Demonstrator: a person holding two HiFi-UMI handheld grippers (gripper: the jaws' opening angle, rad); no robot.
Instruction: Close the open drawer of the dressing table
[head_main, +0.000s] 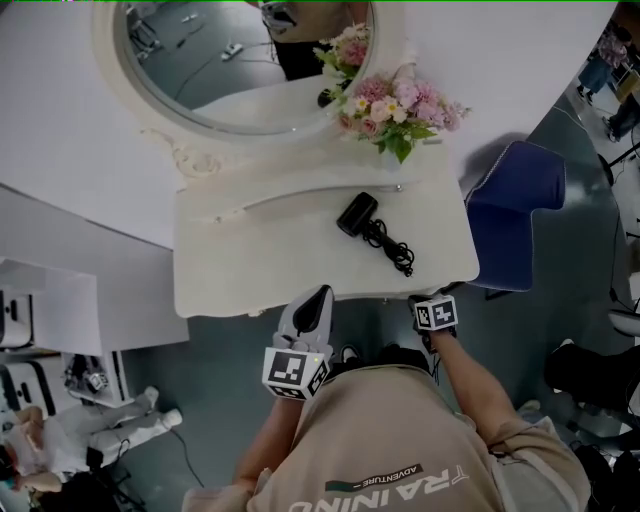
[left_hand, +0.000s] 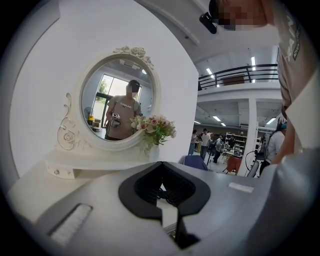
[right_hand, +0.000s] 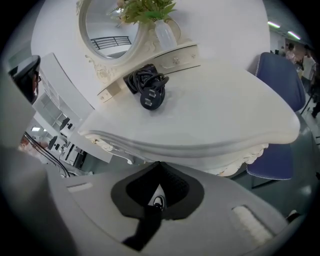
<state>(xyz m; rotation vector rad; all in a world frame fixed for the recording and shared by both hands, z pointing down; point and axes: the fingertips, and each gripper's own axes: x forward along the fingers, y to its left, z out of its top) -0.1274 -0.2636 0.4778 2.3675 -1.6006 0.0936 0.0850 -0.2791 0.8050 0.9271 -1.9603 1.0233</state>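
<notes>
- Dressing table (head_main: 250, 270): white, at the centre against the far wall. Its drawer lies under the near edge of the top, and no view shows whether it is open.
- On the top: a black hair dryer (head_main: 357, 213) with its cord (head_main: 397, 252), right of centre. The flowers (head_main: 395, 108) stand far right, beside the oval mirror (head_main: 230, 60).
- Left gripper (head_main: 318, 300): jaws together, empty, just near of the table's edge.
- Right gripper (head_main: 433, 312): jaws together, at that edge, further right.
- Blue chair (head_main: 520, 215): right of the table.
</notes>
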